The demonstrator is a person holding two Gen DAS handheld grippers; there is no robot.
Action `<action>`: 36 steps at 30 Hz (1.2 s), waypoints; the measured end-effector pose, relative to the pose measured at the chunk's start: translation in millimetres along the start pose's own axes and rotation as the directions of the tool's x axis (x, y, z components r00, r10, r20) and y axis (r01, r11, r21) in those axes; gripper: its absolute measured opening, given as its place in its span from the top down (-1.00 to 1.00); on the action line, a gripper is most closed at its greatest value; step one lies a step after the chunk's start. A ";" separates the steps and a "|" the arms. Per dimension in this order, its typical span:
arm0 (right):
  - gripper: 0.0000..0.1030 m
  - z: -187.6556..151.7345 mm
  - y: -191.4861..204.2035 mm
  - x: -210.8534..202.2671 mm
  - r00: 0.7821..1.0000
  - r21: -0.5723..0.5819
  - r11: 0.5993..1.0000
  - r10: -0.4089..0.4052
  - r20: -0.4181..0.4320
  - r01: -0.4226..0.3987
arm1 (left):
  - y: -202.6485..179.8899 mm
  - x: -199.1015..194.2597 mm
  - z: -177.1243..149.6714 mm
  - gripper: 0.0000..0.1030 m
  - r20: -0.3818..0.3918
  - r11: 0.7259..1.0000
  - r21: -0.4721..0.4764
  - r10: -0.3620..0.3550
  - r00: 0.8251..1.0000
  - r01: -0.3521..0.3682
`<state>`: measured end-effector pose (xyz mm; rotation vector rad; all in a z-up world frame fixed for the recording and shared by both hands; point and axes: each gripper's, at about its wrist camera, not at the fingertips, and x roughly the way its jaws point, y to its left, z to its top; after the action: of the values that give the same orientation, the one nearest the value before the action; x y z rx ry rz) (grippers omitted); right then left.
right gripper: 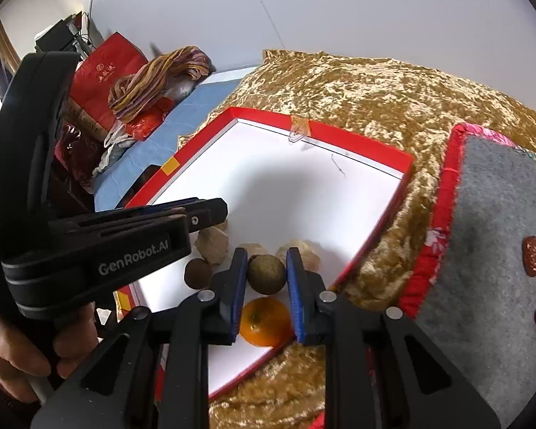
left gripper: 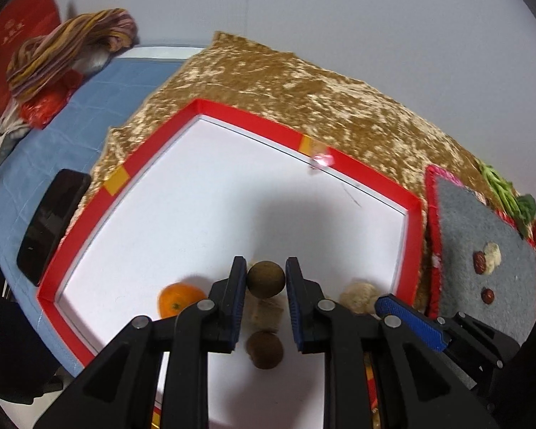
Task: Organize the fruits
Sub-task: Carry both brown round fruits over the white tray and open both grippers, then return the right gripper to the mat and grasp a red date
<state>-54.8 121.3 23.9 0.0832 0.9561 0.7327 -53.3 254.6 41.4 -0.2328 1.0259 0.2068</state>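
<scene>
On the gold crushed-velvet cloth (left gripper: 303, 82) sits a red-rimmed tray (left gripper: 357, 171) with a white floor; same tray (right gripper: 357, 139) in the right wrist view. Left of it on the blue bed cover (left gripper: 71, 121): a black phone (left gripper: 50, 221), a striped yarn bundle (left gripper: 68, 57), a red bag (left gripper: 18, 32). Right of the tray lies a grey felt mat (left gripper: 482, 250) with red edging, carrying two red dates (left gripper: 479, 262) and a pale lump (left gripper: 492, 253); green leafy item (left gripper: 507, 196) beyond it.

Left gripper (left gripper: 266, 279): fingers narrowly apart, pads touching both sides of a brown round fruit (left gripper: 266, 279), held above the tray floor. Below it a tan chunk (left gripper: 264, 316) and a second brown fruit (left gripper: 264, 350) lie between the finger bases; an orange (left gripper: 177, 300) sits just left of the left finger, a pale knobbly piece (left gripper: 361, 295) just right. Right gripper's blue finger (left gripper: 411, 321) pokes in at lower right.

Right gripper (right gripper: 266, 273): fingers narrowly apart, clamped on a greenish-brown round fruit (right gripper: 266, 273) over the tray's near corner. Orange (right gripper: 264, 321) lies directly beneath, between the fingers. Left gripper body (right gripper: 100, 250), held by a hand (right gripper: 28, 354), crowds in from the left, partly blocking the pale pieces (right gripper: 212, 245); another brown fruit (right gripper: 198, 273) lies beside them.
</scene>
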 end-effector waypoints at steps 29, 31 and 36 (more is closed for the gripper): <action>-0.29 -10.5 -158.1 -131.9 0.969 0.413 0.908 -0.158 0.188 0.068 | -103.1 -0.2 -11.3 -0.11 0.053 0.971 0.236 -0.052 0.997 0.038; -0.29 -16.1 -170.7 -137.5 0.971 0.436 0.896 -0.176 0.164 0.089 | -116.5 1.5 -15.9 -0.13 0.048 0.964 0.261 -0.058 0.997 0.044; -0.28 -29.7 -188.1 -124.3 0.985 0.451 0.881 -0.171 0.021 0.143 | -141.5 6.0 -24.1 -0.13 0.049 0.948 0.315 -0.058 0.997 0.040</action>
<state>-22.0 -103.8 24.6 0.4266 1.0467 0.3452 -30.7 112.8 37.6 0.0376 0.9794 0.0027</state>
